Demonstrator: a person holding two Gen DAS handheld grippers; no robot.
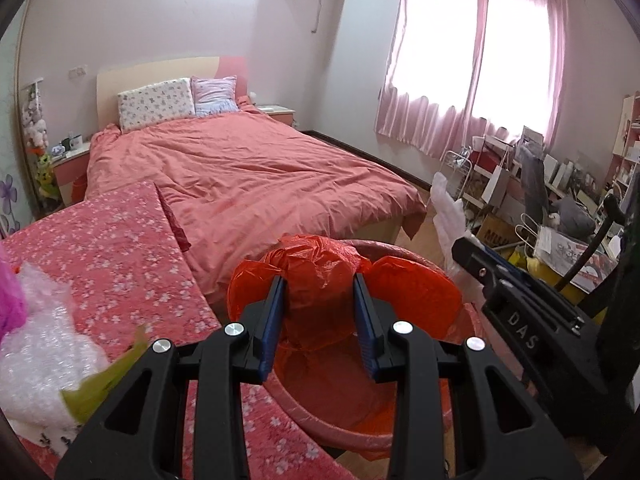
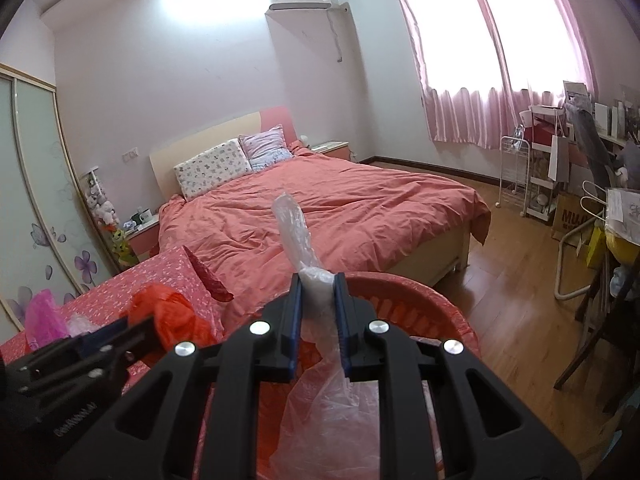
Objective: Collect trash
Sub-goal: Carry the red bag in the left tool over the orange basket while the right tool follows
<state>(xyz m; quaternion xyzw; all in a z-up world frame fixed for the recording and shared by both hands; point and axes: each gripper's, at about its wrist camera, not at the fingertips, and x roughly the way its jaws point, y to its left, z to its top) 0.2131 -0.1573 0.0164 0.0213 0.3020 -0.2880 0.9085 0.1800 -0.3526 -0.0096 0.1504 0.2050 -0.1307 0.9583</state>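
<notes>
Pink bedroom behind, I keep my left claw (image 1: 320, 320) pinched on the red bag (image 1: 320, 276) and my right claw (image 2: 318, 320) on the clear bag (image 2: 316, 284), then let go only right over the bin (image 1: 320, 424) below them.

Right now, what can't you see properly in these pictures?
- Left wrist view: the round red bin bottom, hidden by the crumpled orange plastic bag and left gripper.
- Right wrist view: the clear plastic bag, its lower end cut off by the edge.
- Desk clutter: too small.

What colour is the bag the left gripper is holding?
Orange-red plastic bag, clearest in the left wrist view.
</notes>
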